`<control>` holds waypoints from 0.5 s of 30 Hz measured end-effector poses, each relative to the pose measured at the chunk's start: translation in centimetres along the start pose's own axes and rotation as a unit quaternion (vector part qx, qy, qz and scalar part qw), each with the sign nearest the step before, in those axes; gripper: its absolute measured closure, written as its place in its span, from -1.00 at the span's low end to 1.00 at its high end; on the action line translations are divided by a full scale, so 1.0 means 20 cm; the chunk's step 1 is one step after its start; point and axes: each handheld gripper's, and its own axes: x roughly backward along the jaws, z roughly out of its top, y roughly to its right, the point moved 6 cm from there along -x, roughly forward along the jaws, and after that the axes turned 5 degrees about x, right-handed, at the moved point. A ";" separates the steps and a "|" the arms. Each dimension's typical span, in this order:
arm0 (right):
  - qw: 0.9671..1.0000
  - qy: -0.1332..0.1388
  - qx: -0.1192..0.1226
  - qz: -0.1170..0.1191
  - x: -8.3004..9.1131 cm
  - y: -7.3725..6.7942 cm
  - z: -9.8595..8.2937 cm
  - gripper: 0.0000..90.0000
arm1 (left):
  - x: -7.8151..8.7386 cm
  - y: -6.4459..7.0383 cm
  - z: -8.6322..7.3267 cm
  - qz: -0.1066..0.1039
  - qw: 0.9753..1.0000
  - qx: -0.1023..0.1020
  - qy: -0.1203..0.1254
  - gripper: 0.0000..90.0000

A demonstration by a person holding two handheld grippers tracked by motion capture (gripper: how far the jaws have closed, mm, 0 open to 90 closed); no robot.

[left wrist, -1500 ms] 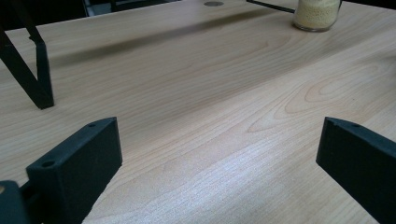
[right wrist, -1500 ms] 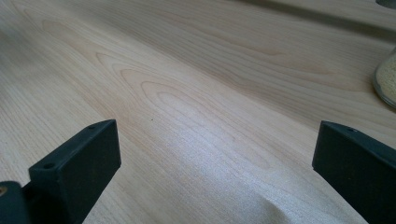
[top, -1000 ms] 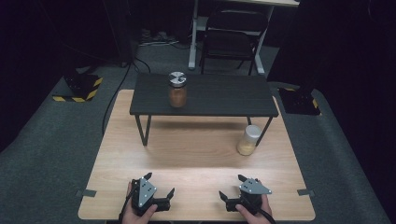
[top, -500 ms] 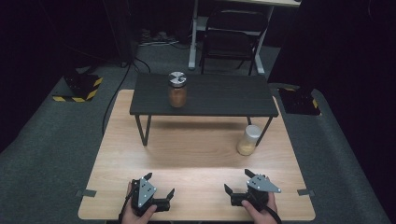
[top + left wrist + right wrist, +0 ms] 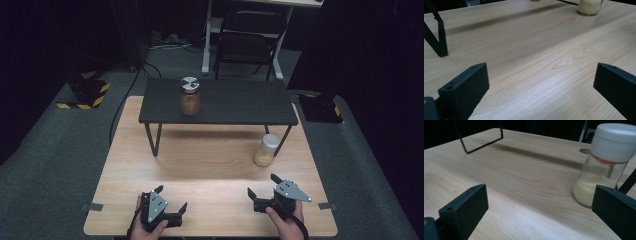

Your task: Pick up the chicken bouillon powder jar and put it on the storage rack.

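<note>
We hold the left gripper [image 5: 171, 201] low over the near edge of the wooden table [image 5: 210, 165], its jaws spread wide with nothing between them; in the left gripper view the bare wood grain runs between the two black jaws. Our right gripper [image 5: 261, 184] sits near the table's near right corner, jaws also wide apart and empty, turned toward the white-lidded jar [image 5: 266, 149].

That jar, a clear glass one with a white screw cap and pale yellow granules filling its lower part, stands upright on the table top on the right side, just beside the right front leg of the black shelf [image 5: 218, 102]. In the right gripper view the jar [image 5: 607, 162] rises ahead on the right, partly behind the right-hand jaw and apart from it; in the left gripper view the jar [image 5: 590, 6] shows far off at the top edge.

A second jar [image 5: 190, 96], with a metal lid and brown contents, stands upright on top of the black shelf, toward its left half, well apart from both grippers
</note>
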 end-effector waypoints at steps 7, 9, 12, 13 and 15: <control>1.000 0.006 -0.001 -0.024 -0.02 0.03 0.05 -1.00 | 0.00 0.00 0.00 -0.001 1.000 0.000 -0.002 -0.99; 0.999 0.007 -0.006 -0.031 -0.03 0.05 0.06 -1.00 | 0.00 0.00 0.00 -0.002 1.000 0.000 -0.003 -0.99; 0.999 0.008 -0.013 -0.041 -0.04 0.07 0.07 -1.00 | 0.00 0.00 0.00 -0.003 1.000 0.003 -0.003 -0.99; 0.999 0.009 -0.014 -0.044 -0.05 0.08 0.07 -1.00 | 0.00 0.00 0.00 -0.003 1.000 0.004 -0.003 -0.99; 0.999 0.010 -0.020 -0.049 -0.06 0.09 0.08 -1.00 | 0.00 0.00 0.00 -0.003 1.000 0.005 -0.004 -0.99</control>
